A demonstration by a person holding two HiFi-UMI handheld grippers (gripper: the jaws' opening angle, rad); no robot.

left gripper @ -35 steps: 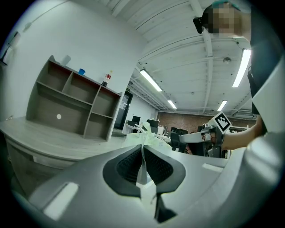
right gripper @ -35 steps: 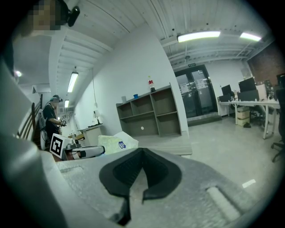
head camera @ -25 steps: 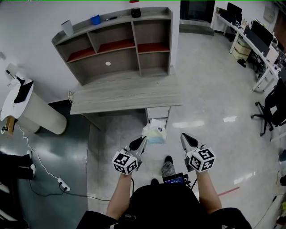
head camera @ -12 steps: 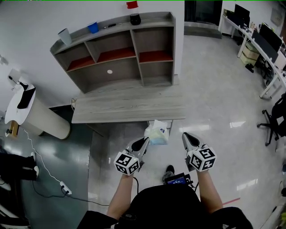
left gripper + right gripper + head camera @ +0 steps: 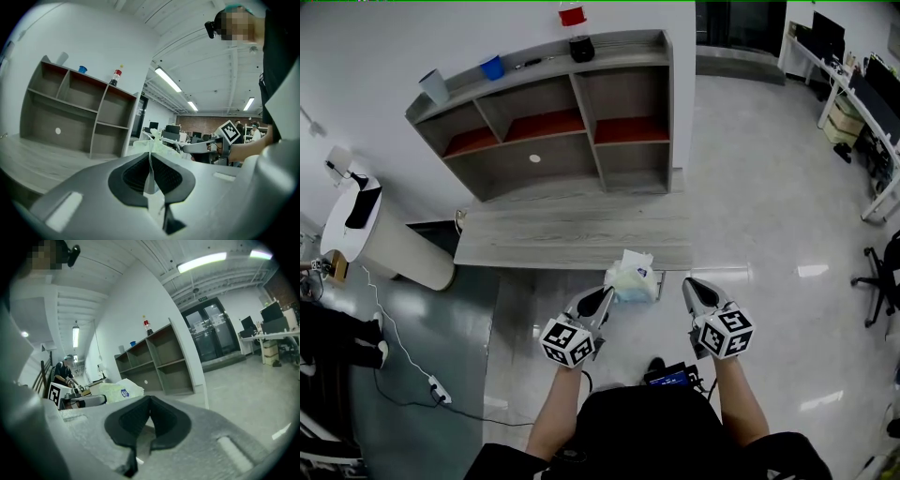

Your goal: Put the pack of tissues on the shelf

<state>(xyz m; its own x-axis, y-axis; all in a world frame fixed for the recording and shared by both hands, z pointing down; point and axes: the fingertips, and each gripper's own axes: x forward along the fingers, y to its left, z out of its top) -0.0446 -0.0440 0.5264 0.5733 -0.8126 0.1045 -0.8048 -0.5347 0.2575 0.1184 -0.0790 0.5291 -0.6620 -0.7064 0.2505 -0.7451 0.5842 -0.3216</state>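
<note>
The pack of tissues (image 5: 630, 277), pale green in a clear wrapper, hangs at the front edge of the grey desk (image 5: 562, 234). My left gripper (image 5: 605, 294) is shut on the pack's thin wrapper edge; in the left gripper view the film (image 5: 150, 161) runs between the closed pads. My right gripper (image 5: 694, 289) is beside the pack on the right, shut with nothing in it. In the right gripper view its pads (image 5: 140, 416) meet, and the pack (image 5: 117, 391) shows off to the left. The grey shelf unit (image 5: 553, 117) with red-lined compartments stands at the desk's back.
On top of the shelf unit are a red bottle (image 5: 572, 14), a black cup (image 5: 581, 47), a blue cup (image 5: 492, 67) and a pale cup (image 5: 434, 86). A white round bin (image 5: 384, 244) stands to the left. A power strip (image 5: 436, 389) lies on the floor.
The person has walked toward the desk. Both grippers and the held pack have come from above the floor up to the desk's front edge. Neither gripper's jaws have changed.
</note>
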